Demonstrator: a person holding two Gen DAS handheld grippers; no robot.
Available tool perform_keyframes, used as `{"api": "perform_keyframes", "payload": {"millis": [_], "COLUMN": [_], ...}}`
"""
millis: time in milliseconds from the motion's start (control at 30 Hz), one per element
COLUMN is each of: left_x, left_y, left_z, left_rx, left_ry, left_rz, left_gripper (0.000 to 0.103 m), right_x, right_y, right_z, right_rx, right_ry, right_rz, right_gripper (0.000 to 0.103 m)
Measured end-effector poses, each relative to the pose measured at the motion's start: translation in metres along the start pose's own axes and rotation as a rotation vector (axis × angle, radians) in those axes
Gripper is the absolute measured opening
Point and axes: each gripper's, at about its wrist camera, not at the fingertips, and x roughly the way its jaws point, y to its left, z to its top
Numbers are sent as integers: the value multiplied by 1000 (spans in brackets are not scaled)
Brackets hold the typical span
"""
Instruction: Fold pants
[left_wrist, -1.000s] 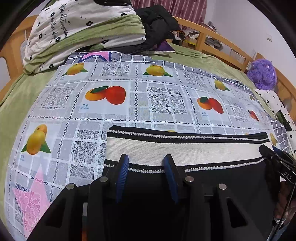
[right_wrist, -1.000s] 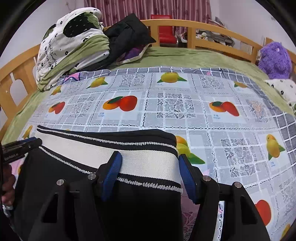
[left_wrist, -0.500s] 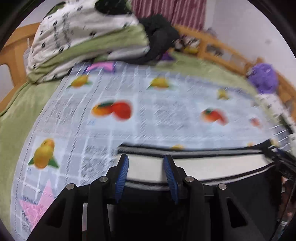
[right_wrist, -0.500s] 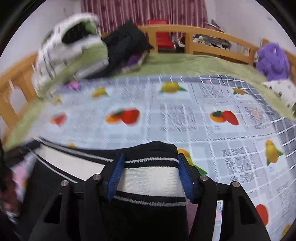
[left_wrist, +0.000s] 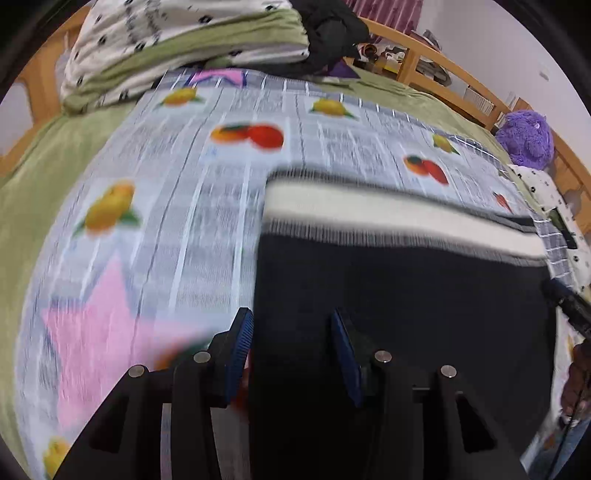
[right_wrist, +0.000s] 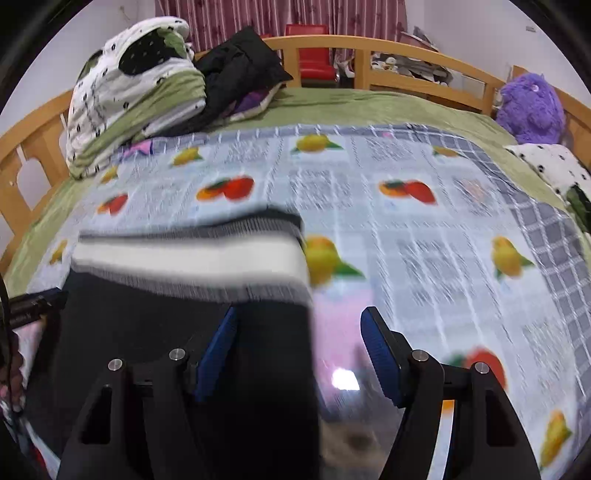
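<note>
Pants (left_wrist: 399, 295) lie flat waistband toward 12 o'clock, unfolded; left gripper (left_wrist: 291, 347) and right gripper (right_wrist: 299, 350) both opening, straddling fabric edges, gripping nothing.

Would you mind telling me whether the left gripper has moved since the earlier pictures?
Yes. The left gripper has drawn back from the waistband toward the viewer, off it onto the black cloth.

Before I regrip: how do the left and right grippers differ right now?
The right gripper stands wider open than the left gripper. Black pants fill the left gripper's gap; the right gripper straddles the pants' edge, half over the fruit-print cloth. Both are opening, gripping nothing.
</note>
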Motion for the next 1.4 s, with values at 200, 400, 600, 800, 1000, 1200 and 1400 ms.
{"api": "perform_keyframes", "payload": {"millis": [200,400,600,800,1000,1200,1400], "left_x": [-39,-88,-152,-217,-253,-260,-260], "left_y": [-9,-14,-42,-74,-95,-108,-114], "left_z": [-62,-122,-133,-128,-121,-125,-127], "left_rx": [42,27,99,116,110,124,113], "left_ry": [8,-22,-109,-243,-300,-306,-301], "left_rz": [36,59,88,152,123,109,87], "left_gripper": [43,44,44,66,72,72,72], "right_x": [-37,-74,-154,-218,-275,-283,-290], "right_y": [-12,-3,13,27,38,39,44], "right_z": [-51,-101,-117,-104,-99,-101,-105], "right_rx": [56,5,10,54,48,56,25], "right_ry": [44,83,-53,-135,-269,-228,-236], "right_rz": [15,-62,-59,-35,-66,-89,-112], "right_gripper": [67,66,66,81,103,103,103]}}
